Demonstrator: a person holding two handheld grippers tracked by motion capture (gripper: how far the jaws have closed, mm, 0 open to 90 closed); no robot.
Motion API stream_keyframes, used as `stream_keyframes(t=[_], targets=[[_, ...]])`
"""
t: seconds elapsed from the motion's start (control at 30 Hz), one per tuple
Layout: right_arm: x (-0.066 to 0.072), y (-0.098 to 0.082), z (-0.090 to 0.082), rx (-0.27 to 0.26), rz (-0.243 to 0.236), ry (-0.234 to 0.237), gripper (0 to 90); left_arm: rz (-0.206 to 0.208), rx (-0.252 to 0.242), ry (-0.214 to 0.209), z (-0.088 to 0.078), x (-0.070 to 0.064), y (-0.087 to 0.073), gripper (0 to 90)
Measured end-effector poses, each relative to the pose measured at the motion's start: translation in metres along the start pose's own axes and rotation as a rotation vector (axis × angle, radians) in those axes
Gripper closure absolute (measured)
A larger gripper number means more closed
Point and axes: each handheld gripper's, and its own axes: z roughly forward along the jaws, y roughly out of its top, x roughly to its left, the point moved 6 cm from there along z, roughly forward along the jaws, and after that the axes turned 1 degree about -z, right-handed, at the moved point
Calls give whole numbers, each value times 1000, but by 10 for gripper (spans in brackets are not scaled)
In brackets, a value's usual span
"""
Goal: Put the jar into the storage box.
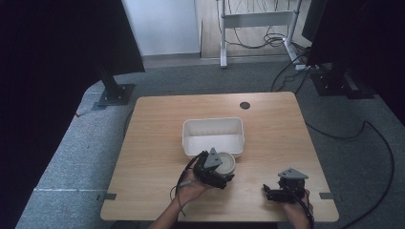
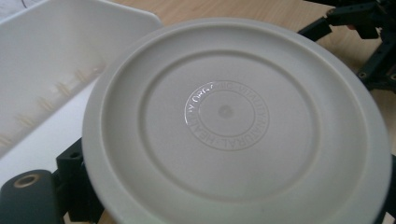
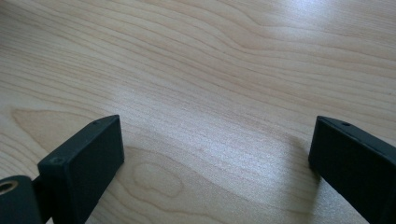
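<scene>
Gripping round lid in my left gripper; white bin lying just beyond; right gripper resting open, farther off.

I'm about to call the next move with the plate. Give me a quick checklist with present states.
1. Left gripper has the plate: ok, the plate sits between its jaws in the left gripper view.
2. Grip firm: cannot tell, contact points are hidden.
3. Bin free to receive: ok, its inside looks bare.
4. Plate clear of the bin: cannot tell, its edge overlaps the bin's near rim in the high view.
5. Right gripper out of the way: ok, open, nothing between its jaws, over bare table.
</scene>
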Motion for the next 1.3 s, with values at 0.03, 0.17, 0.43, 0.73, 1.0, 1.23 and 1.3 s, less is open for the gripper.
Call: stream_keyframes(t=[0.03,0.17,0.43,0.73,1.0,1.23,1.3], targets=[[0,0,0,0,-1,0,28,-3,-1,4,0,2,1,99],[0,0,0,0,0,0,28,-16,-3,21,0,10,2,99],[0,0,0,0,0,0,28,-29,-10,60,1,24,9,99],[0,0,0,0,1,0,28,-22,-19,83,4,33,22,99],[0,0,0,1,1,0,29,-20,-29,103,9,40,29,99],[0,0,0,1,0,0,28,-26,-34,125,16,49,31,99],[0,0,0,1,1,0,28,-28,-35,131,17,52,32,99]])
